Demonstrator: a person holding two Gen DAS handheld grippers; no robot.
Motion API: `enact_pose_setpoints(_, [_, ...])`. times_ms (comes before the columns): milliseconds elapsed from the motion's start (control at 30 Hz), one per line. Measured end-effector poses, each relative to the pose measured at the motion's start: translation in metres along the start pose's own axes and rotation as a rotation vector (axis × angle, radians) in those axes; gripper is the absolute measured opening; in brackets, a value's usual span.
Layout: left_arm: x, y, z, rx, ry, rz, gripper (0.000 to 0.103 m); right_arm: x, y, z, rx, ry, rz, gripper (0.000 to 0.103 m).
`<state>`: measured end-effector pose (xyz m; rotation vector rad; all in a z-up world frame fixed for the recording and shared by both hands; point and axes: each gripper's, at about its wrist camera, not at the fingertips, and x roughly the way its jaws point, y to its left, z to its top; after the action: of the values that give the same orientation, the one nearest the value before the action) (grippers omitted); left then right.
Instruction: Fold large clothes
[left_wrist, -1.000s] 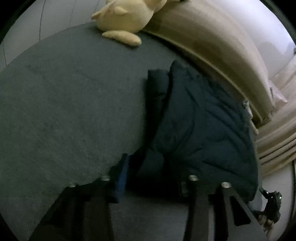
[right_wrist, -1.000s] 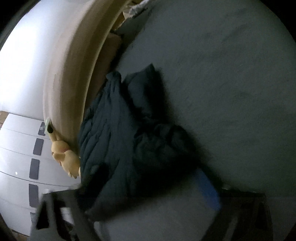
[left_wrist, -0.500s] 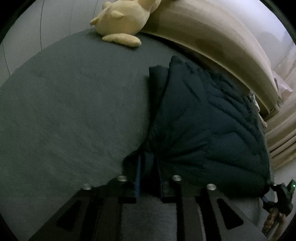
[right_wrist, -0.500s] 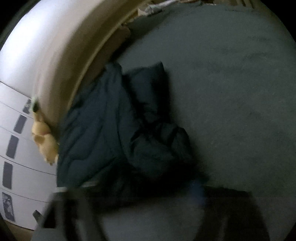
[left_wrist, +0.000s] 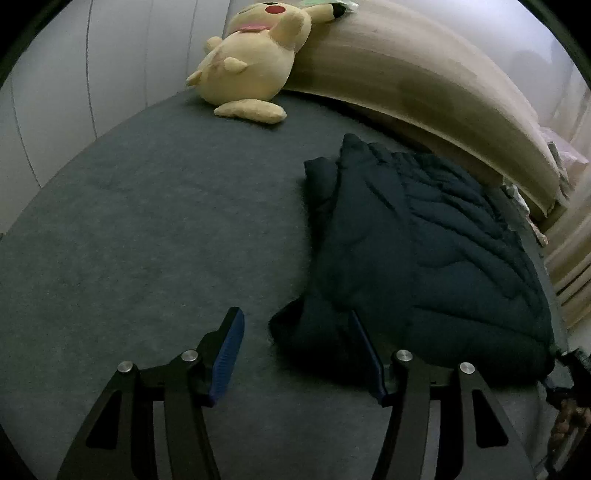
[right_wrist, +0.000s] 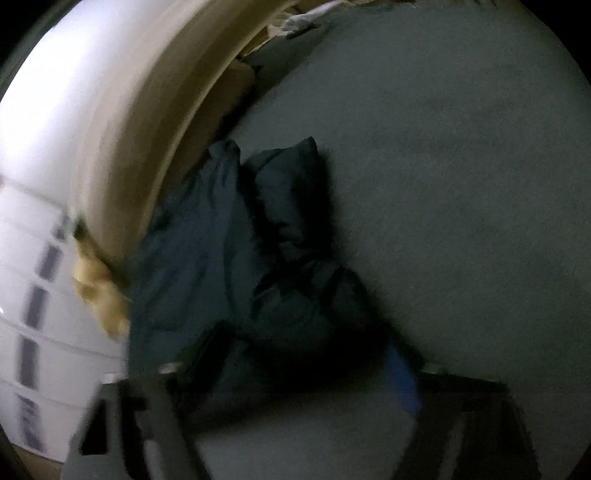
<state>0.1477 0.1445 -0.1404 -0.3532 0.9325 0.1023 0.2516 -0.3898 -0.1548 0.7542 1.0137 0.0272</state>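
Note:
A dark navy quilted jacket (left_wrist: 424, 258) lies folded lengthwise on the grey bed (left_wrist: 147, 221), beside the wooden headboard (left_wrist: 406, 85). My left gripper (left_wrist: 297, 350) hangs just above the jacket's near left corner. Its jaws are opening; the corner lies loose between the blue pads (left_wrist: 229, 350), and neither pad presses it. The right wrist view is blurred. There the jacket (right_wrist: 207, 266) has its bunched near end between the fingers of my right gripper (right_wrist: 303, 365). Those jaws stand apart and are closing, and no pinch of the cloth shows.
A yellow plush toy (left_wrist: 255, 62) leans on the headboard at the bed's far corner, and shows blurred as the plush toy (right_wrist: 96, 288). White wardrobe doors (left_wrist: 74, 92) stand behind the bed. Bare grey bed (right_wrist: 461, 184) stretches beside the jacket. A hand (left_wrist: 567, 421) shows at the right edge.
The left jaws, pinched on the jacket's corner half a second ago, have spread and let it drop. The left view has risen and tipped up. The right view has swung and blurred.

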Motion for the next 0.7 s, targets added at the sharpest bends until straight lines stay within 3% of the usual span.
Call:
enact_pose_setpoints(100, [-0.002, 0.003, 0.005, -0.004, 0.003, -0.036, 0.069, -0.004, 0.000, 0.002, -0.029, 0.019, 0.008, 0.064])
enact_pose_setpoints(133, [-0.005, 0.005, 0.004, -0.005, 0.001, -0.051, 0.074, -0.010, -0.001, 0.004, -0.045, 0.012, 0.005, 0.077])
enact_pose_setpoints(200, [-0.007, 0.011, 0.016, -0.008, -0.006, -0.097, 0.081, -0.026, -0.007, 0.009, -0.058, -0.040, -0.021, 0.087])
enact_pose_setpoints(267, [-0.006, 0.015, 0.028, -0.008, -0.010, -0.126, 0.084, -0.041, -0.016, 0.023, -0.053, -0.078, -0.023, 0.088])
enact_pose_setpoints(367, [0.010, 0.016, 0.052, -0.006, 0.021, -0.227, 0.085, -0.041, -0.025, 0.047, -0.023, -0.066, 0.003, 0.089])
enact_pose_setpoints(500, [0.045, 0.007, 0.072, 0.021, 0.131, -0.367, 0.085, -0.004, -0.019, 0.080, -0.072, 0.052, 0.061, 0.089])
enact_pose_setpoints(700, [0.084, -0.002, 0.084, 0.013, 0.267, -0.488, 0.087, 0.052, -0.002, 0.095, -0.103, 0.237, 0.179, 0.089])
